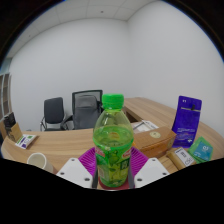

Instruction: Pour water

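Gripping a green bottle (113, 150), your tool (113, 178) has its fingers narrowed until both magenta pads (88, 160) press the bottle's sides. The bottle stands upright between the fingers, its green cap (113, 101) on top. Beyond it a wooden table (160, 108) carries a purple pouch (186, 115), a white cup (38, 160) and small packets. Two office chairs (86, 107) stand past the table.
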The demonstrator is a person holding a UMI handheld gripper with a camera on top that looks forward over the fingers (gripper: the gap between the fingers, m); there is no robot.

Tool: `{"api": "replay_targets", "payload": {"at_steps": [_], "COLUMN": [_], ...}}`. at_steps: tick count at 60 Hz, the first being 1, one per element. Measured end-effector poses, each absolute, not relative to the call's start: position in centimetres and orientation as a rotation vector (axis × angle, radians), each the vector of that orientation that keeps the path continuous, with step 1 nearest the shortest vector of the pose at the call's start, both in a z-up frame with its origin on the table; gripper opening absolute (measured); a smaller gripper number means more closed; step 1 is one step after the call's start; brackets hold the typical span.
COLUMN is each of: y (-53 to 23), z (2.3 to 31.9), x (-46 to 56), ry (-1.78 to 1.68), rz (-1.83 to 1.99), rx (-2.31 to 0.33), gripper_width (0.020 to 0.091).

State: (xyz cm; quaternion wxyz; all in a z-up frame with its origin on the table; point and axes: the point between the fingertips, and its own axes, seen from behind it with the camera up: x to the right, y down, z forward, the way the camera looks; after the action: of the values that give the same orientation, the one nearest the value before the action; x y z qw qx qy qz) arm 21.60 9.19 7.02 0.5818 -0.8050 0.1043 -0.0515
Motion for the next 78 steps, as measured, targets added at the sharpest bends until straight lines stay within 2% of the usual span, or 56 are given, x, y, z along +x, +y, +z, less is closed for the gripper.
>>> {"api": "replay_targets", "payload": {"at_steps": [6, 14, 18, 25, 27, 40, 53, 65, 78], "y": [9.4, 9.4, 8.7, 6.3, 5.1, -6.5, -15.8, -20.0, -22.0], "z": [7.1, 7.0, 6.1, 6.7, 7.1, 7.9, 11.7, 16.1, 19.4], "x": [22.0, 21.8, 21.8, 21.3, 20.7, 15.5, 7.2, 1.2, -2.7], "ry": [0.255, 0.244, 0.240, 0.263, 0.267, 0.248, 0.159, 0.104, 0.079], "rz": [-0.101, -0.115, -0.131, -0.148, -0.148, -0.153, -0.122, -0.098, -0.084], "rx": [-1.868, -1.894, -1.952, -1.981, -1.986, -2.129, -2.215, -2.197, -2.138], "gripper_width": [0.0442, 0.0531, 0.0658, 0.0811, 0.0836, 0.0823, 0.0828, 0.0822, 0.0821]}}
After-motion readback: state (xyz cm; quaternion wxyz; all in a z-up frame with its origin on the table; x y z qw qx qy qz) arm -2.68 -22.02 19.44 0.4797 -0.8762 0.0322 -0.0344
